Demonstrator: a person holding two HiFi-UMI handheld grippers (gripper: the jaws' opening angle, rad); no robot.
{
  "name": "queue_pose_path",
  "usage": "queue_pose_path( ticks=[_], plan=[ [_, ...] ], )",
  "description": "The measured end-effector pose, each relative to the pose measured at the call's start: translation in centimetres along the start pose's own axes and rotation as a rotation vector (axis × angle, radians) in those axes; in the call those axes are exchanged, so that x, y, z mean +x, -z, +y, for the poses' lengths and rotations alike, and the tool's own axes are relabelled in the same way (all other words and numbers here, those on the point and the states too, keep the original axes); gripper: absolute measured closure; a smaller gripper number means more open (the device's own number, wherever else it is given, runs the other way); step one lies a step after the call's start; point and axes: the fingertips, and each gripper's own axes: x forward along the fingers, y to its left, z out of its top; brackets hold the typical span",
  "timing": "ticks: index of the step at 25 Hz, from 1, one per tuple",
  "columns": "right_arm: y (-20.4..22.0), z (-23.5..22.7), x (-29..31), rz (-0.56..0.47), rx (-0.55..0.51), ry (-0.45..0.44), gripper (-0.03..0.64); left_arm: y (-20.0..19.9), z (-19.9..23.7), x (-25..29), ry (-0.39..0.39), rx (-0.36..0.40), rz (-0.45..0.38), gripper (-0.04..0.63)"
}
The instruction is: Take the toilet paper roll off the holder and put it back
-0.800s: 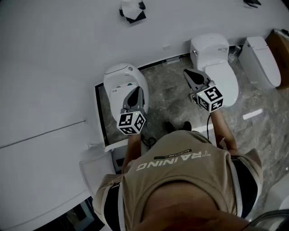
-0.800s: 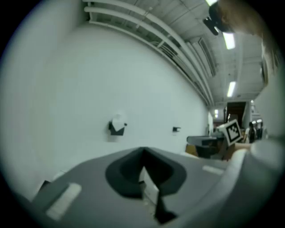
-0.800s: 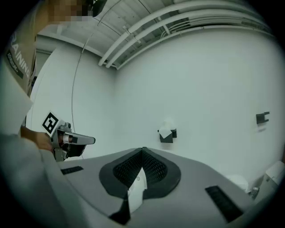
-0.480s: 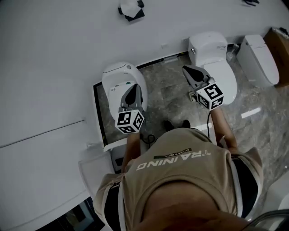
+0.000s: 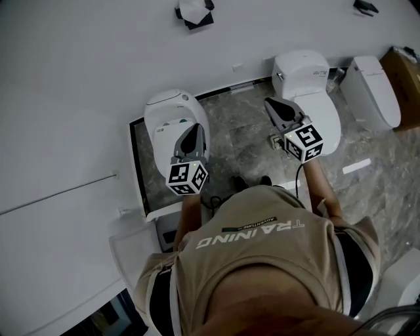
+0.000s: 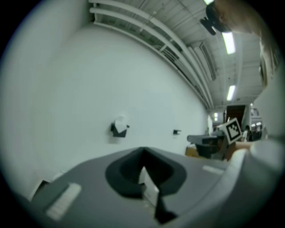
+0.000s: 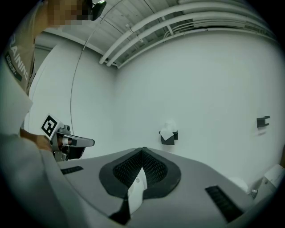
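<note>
The white toilet paper roll (image 5: 191,8) sits in a black holder (image 5: 194,21) on the white wall, at the top of the head view. It is small and far off in the left gripper view (image 6: 119,124) and the right gripper view (image 7: 168,132). My left gripper (image 5: 194,128) is held over a toilet, its jaws together and empty (image 6: 143,153). My right gripper (image 5: 270,104) is raised beside it, also shut on nothing (image 7: 143,152). Both point at the wall, well short of the roll.
Three white toilets stand along the wall: one under the left gripper (image 5: 164,111), one by the right gripper (image 5: 308,75), one further right (image 5: 369,85). A second black wall fitting (image 5: 365,6) hangs to the right. The floor is grey marble (image 5: 243,138).
Both grippers stay shut and nearly still. The scene has slid slightly left in the head view.
</note>
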Motion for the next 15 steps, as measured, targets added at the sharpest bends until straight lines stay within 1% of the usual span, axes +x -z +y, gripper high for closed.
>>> queue_pose_path(
  ticks=[5,11,15],
  plan=[
    [0.6,0.5,2.3,0.022,0.019,0.002,0.603,0.7,2.3,0.9,0.013,-0.019,0.019,0.595],
    [1.9,0.3,5.1,0.075,0.014,0.017,0.603,1.9,4.6,4.0,0.052,-0.044,0.051,0.595],
    [3.1,-1.7,6.1,0.092,0.064,0.047,0.603,2.2,4.6,7.1,0.091,-0.044,0.079,0.595]
  ],
)
